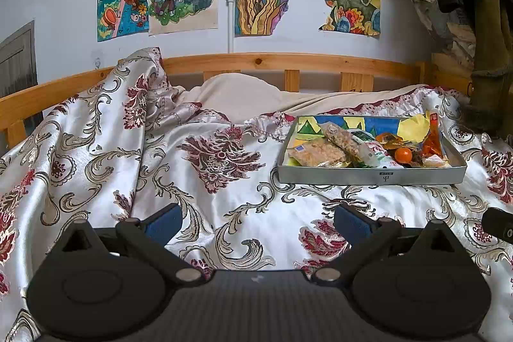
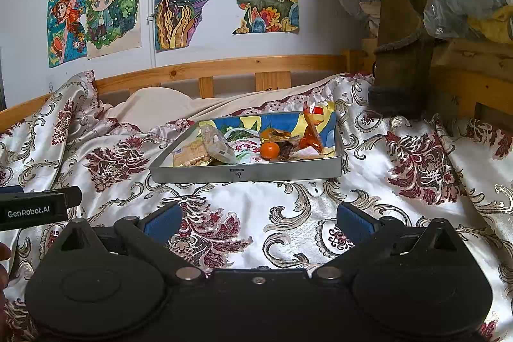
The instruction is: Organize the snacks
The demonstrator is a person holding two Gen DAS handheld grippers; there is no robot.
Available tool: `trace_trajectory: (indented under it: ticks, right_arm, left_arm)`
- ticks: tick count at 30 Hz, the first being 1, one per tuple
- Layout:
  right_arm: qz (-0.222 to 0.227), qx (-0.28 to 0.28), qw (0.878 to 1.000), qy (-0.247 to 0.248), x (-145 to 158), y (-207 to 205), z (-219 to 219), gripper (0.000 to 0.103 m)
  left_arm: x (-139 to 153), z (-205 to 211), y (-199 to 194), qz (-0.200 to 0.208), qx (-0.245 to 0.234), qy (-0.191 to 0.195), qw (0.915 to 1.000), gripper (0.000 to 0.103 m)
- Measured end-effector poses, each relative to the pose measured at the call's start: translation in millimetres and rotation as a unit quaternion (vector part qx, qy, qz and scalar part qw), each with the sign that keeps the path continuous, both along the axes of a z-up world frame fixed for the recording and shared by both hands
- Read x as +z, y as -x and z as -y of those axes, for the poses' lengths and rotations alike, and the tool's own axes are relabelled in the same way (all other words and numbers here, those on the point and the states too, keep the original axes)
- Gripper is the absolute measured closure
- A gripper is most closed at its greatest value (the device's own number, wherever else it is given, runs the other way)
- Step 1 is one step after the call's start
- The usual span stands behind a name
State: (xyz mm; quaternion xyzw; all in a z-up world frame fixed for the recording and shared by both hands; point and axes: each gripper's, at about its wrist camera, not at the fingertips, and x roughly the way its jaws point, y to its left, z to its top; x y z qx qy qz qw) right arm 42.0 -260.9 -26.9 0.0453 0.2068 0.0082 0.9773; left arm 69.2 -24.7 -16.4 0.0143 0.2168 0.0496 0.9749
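A shallow grey box (image 1: 372, 176) (image 2: 247, 173) lies on the bed and holds snacks: cracker packets (image 1: 317, 153) (image 2: 192, 154), a white-green packet (image 1: 368, 149) (image 2: 243, 146), a small orange fruit (image 1: 403, 155) (image 2: 269, 150) and orange wrappers (image 1: 431, 143) (image 2: 311, 135). My left gripper (image 1: 256, 220) is open and empty, over the bedspread, in front and to the left of the box. My right gripper (image 2: 258, 218) is open and empty, just in front of the box.
A floral satin bedspread (image 1: 208, 156) (image 2: 400, 156) covers the bed, bunched up at the left. A wooden bed rail (image 1: 272, 61) (image 2: 224, 66) and a wall with drawings stand behind. Clothes and bags (image 2: 465, 5) pile up at the right. The left gripper's body (image 2: 35, 209) shows at the right wrist view's left edge.
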Motion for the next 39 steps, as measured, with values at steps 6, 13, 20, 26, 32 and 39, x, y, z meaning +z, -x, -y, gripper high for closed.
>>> trace_trajectory:
  ticks: [6,13,20,26,32,39]
  right_arm:
    - [0.000,0.000,1.000,0.000,0.3,-0.3,0.4,0.001]
    - [-0.002,0.000,1.000,-0.001,0.6,-0.7,0.3,0.001]
    - [-0.003,0.002,1.000,0.002,-1.8,2.1,-2.2,0.001]
    - [-0.005,0.001,1.000,0.001,-4.7,4.5,-4.3,0.001]
    - [-0.006,0.001,1.000,0.001,-3.4,2.1,-2.8,0.001]
    - [-0.006,0.001,1.000,0.001,-3.2,2.5,-3.1,0.001]
  left_arm:
    - [-1.2,-0.1,-0.1,-0.001,-0.001,0.002,1.0000,0.000]
    - [-2.3,2.7,-0.9,-0.014,0.015,-0.011,0.9997,0.000]
    - [1.0,4.8,2.2,-0.012,0.009,-0.016,0.9998,0.000]
    - [1.9,2.6,2.9,-0.007,0.009,-0.011,0.9999,0.000]
    - [1.9,3.5,3.3,-0.005,0.008,-0.016,0.9998,0.000]
    - [2.3,3.0,3.3,-0.006,0.007,-0.017,0.9998,0.000]
